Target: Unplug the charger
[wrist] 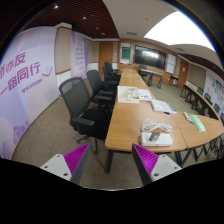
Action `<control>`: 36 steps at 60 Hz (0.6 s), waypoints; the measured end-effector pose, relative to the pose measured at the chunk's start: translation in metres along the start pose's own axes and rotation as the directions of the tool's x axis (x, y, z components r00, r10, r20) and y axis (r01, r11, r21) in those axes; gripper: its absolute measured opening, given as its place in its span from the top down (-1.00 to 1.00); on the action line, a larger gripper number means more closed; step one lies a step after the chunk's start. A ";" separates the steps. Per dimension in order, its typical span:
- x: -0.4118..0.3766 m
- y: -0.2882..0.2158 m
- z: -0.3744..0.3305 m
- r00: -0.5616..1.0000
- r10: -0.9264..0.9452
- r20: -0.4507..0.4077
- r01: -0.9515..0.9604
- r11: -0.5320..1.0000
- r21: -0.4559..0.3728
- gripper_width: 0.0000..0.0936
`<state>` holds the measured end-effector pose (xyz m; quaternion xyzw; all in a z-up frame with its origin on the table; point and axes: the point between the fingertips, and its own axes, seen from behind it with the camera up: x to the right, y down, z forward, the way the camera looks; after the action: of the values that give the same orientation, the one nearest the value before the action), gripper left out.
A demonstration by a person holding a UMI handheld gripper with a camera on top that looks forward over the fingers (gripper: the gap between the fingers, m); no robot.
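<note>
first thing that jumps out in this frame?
The long wooden table running away ahead of the tool, with papers scattered on it and a white bundle at its near end, just beyond the open fingers. A row of black office chairs lines its left side, with a purple-lettered wall banner further left. No charger can be made out.
</note>
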<state>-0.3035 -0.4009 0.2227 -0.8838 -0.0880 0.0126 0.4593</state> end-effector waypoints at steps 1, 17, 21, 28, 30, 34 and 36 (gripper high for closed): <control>0.000 0.001 0.000 1.000 0.002 0.000 -0.002 1.000 -0.004 -0.82; 0.020 0.063 0.014 1.000 0.014 0.013 -0.013 0.997 -0.080 -0.83; 0.045 0.086 0.036 1.000 0.000 0.005 0.001 0.997 -0.083 -0.82; 0.101 0.105 0.069 0.999 0.003 -0.047 -0.006 0.997 -0.075 -0.82; 0.118 0.106 0.083 0.998 0.013 -0.062 -0.018 0.998 -0.068 -0.83; 0.151 0.101 0.109 0.995 0.044 -0.089 -0.049 0.998 -0.050 -0.84; 0.165 0.095 0.126 0.993 0.062 -0.098 -0.065 0.997 -0.030 -0.84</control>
<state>-0.1399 -0.3249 0.0820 -0.8933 -0.0378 -0.0173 0.4475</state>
